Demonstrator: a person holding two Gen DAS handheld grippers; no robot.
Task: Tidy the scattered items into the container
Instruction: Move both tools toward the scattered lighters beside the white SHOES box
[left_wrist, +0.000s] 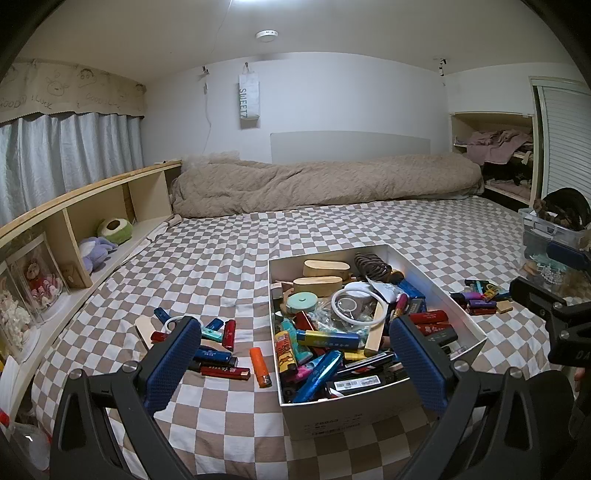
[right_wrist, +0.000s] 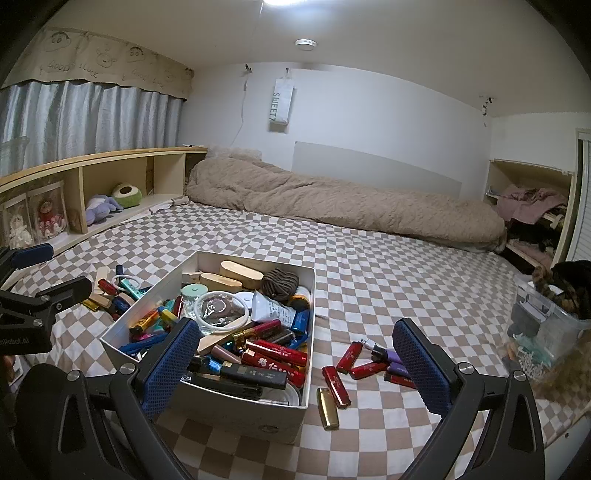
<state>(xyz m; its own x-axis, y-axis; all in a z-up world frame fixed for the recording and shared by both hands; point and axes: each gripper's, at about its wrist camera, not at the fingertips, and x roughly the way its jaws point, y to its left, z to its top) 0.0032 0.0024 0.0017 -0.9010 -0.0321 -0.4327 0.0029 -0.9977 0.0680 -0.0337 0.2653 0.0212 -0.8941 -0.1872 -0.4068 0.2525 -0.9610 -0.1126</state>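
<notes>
A white cardboard box (left_wrist: 373, 410) sits on the checkered bed, full of lighters and small items; it also shows in the right wrist view (right_wrist: 236, 410). Left of it lie several loose lighters (left_wrist: 218, 354), among them an orange lighter (left_wrist: 260, 366). Right of it lie more red and purple lighters (right_wrist: 365, 363) and a gold lighter (right_wrist: 327, 408); they show far off in the left wrist view (left_wrist: 480, 299). My left gripper (left_wrist: 291, 354) is open and empty above the box's near left corner. My right gripper (right_wrist: 295, 358) is open and empty above the box's near right corner.
A rolled beige duvet (left_wrist: 325, 181) lies across the far end of the bed. A wooden shelf (left_wrist: 74, 229) with plush toys runs along the left. A clear plastic bin (right_wrist: 550, 317) of odds and ends stands at the right bed edge.
</notes>
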